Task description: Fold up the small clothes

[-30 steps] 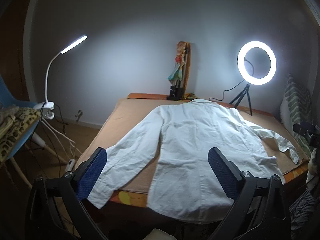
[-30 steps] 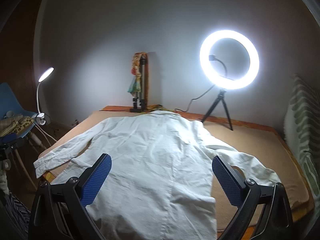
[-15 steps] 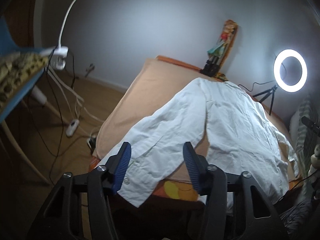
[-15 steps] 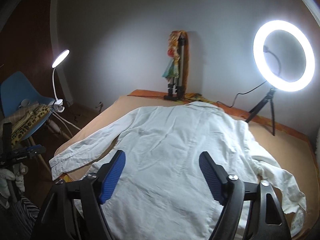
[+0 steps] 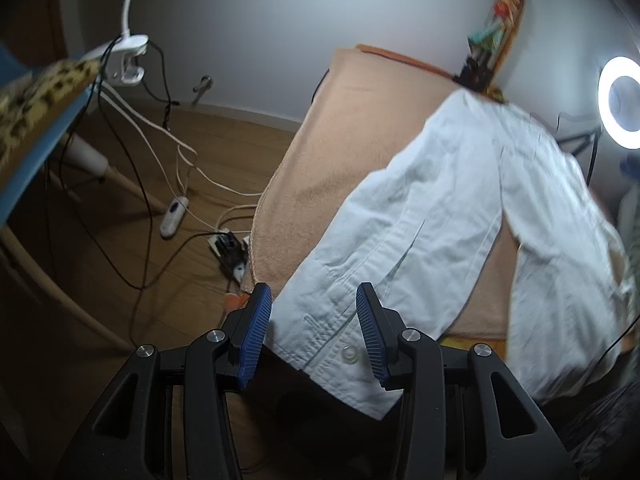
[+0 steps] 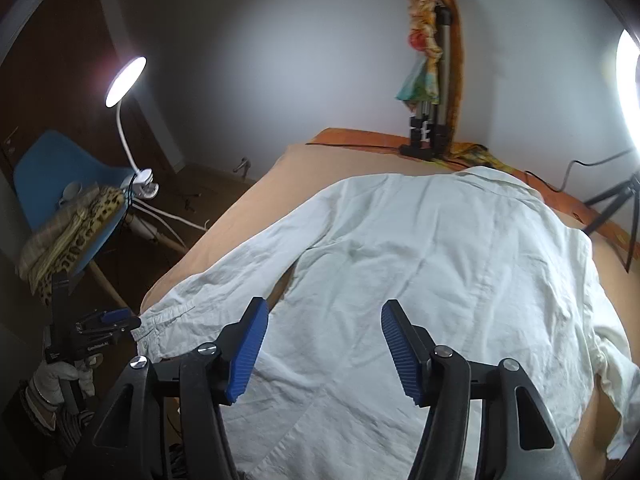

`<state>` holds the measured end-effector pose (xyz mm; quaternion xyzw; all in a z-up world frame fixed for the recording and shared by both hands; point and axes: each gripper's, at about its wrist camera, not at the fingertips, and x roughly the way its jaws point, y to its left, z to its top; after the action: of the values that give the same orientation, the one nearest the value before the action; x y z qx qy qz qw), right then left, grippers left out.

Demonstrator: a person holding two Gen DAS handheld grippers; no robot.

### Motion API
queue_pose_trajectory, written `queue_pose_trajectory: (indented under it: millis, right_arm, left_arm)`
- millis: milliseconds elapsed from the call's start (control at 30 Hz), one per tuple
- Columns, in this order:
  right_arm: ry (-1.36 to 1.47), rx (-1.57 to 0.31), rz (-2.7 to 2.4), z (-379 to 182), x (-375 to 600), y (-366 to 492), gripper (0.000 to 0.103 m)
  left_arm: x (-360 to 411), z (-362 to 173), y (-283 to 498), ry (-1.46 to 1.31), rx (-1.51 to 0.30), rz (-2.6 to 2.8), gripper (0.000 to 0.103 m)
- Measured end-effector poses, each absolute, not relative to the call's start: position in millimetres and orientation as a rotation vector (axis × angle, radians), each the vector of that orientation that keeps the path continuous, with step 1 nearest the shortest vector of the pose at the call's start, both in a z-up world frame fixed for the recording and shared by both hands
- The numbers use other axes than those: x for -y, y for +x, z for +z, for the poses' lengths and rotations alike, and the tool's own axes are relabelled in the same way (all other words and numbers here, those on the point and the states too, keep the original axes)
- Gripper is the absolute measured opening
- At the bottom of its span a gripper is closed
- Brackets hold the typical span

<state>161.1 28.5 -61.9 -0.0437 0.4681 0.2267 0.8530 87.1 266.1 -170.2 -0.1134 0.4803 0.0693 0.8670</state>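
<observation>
A white long-sleeved shirt [image 6: 420,264] lies spread flat, back up, on a tan-covered bed [image 6: 256,196], collar at the far end. My left gripper [image 5: 314,312] is open with its blue pads on either side of the left sleeve's cuff [image 5: 340,344], which hangs over the bed's near edge; it also shows in the right wrist view [image 6: 116,318]. My right gripper [image 6: 324,328] is open and empty over the lower left part of the shirt's body. The shirt also shows in the left wrist view [image 5: 480,184].
A blue chair [image 6: 60,168] with leopard-print cloth and a clip lamp [image 6: 126,80] stands left of the bed. Cables and a power strip [image 5: 228,248] lie on the wooden floor. A ring light [image 5: 622,100] and a tripod with scarf [image 6: 430,80] stand at the bed's far end.
My left gripper moved down and left to the sleeve cuff and narrowed its opening around it. My right gripper moved left and lower over the shirt and narrowed.
</observation>
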Motion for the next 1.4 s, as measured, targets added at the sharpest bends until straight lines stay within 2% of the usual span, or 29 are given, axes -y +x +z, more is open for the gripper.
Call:
queue_pose_trajectory:
  millis: [333,433,467,500,600,800,1033,1300,1400]
  right_arm:
    - [-0.175,-1.001,0.542,-75.3,-63.4,162.3,0.061]
    - [-0.182,-0.998,0.533,-75.2,-64.8,168.1,0.061]
    - [-0.183,-0.996,0.530,-75.1,-66.6,169.7,0.061]
    - [-0.182,-0.996,0.529,-75.5,-67.2,171.5,0.061]
    - [-0.177,-1.004,0.529,-76.1,-68.1,176.9,0.061]
    - [-0.126,-1.065,0.546,-78.9,-62.9,197.4,0.061]
    - [-0.091,-1.134,0.521,-73.3,-50.4,255.7,0.062]
    - [0.079,-1.282,0.528,-105.7,-75.7,343.1,0.063]
    - [0.055,-1.306,0.533,-125.2,-103.2,360.5,0.063]
  left_arm:
    - [-265.0,-187.9,99.2,-0.152,-1.059,0.125,0.042]
    - [-262.4,-188.8,99.6,-0.152,-1.053,0.104,0.031]
    - [-261.0,-188.4,99.8,-0.146,-1.050,0.099,0.026]
    - [-259.0,-187.9,99.5,-0.131,-1.046,0.088,0.015]
    - [-254.1,-185.6,98.7,-0.110,-1.024,0.061,0.004]
    - [-250.5,-157.6,89.9,-0.212,-0.893,-0.044,0.002]
    - [-209.6,-109.4,75.7,-0.243,-0.709,-0.206,0.002]
    - [-168.4,-89.7,72.5,-0.200,-0.643,-0.329,0.002]
    - [-155.6,-88.4,70.3,-0.167,-0.640,-0.369,0.002]
